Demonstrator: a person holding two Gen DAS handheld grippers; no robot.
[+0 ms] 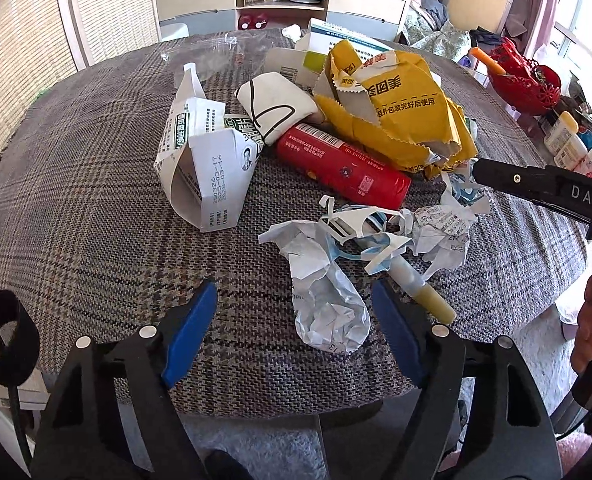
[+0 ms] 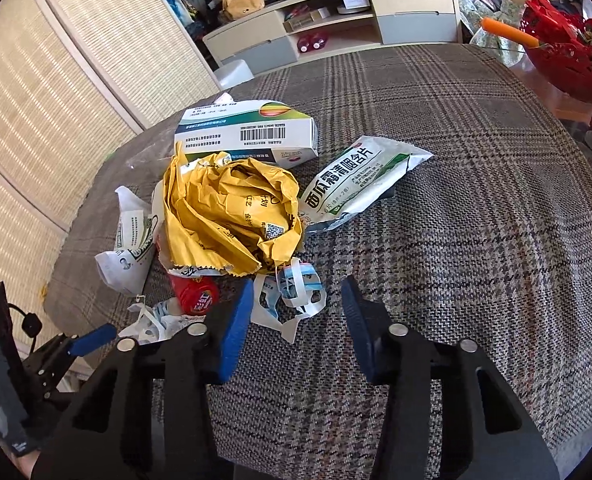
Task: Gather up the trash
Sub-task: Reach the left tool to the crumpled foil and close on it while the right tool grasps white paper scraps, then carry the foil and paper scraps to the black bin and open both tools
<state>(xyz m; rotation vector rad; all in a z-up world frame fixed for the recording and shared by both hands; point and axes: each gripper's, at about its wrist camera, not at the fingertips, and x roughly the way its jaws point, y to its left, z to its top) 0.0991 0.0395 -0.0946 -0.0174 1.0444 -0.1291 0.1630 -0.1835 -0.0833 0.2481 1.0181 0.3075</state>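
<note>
The left claw (image 1: pixel 293 326) hangs low over the near edge of the counter (image 1: pixel 75 208), its blue pads spread wide and holding nothing. A crumpled white paper wad (image 1: pixel 328 300) lies on the plaid cloth between the pads, closer to the right one, though contact cannot be judged. Just beside that pad sits a yellow-tipped tube (image 1: pixel 424 292), tilted and partly buried under torn blue-and-white paper strips (image 1: pixel 360 236). A second crumpled receipt (image 1: pixel 444 228) lies to the right of the strips.

The right claw (image 2: pixel 296 312) is also wide and empty — the same shredded strips (image 2: pixel 296 300) lie just ahead of its left pad, on the cloth. In the left wrist view its black body (image 1: pixel 544 188) reaches in from the right edge, over the rim of the pile.

Further in, a red can (image 1: pixel 344 164) lies on its side, its far end tucked under a crumpled yellow paper bag (image 1: pixel 400 120). Left of the can stands a bent white medicine carton (image 1: pixel 203 168), open end toward the camera, and behind it a folded white packet with a black loop (image 1: pixel 275 106).

Beyond the yellow bag, a white-and-green pouch (image 2: pixel 356 184) lies flat beside it — touching its right edge — and a white box with a barcode (image 2: pixel 247 132) rests behind both. A clear plastic wrapper (image 1: pixel 215 56) lies near the counter's far side.

Off the counter, a red basket (image 2: pixel 568 64) sits to the right and a low cabinet (image 2: pixel 336 24) lines the far wall.
</note>
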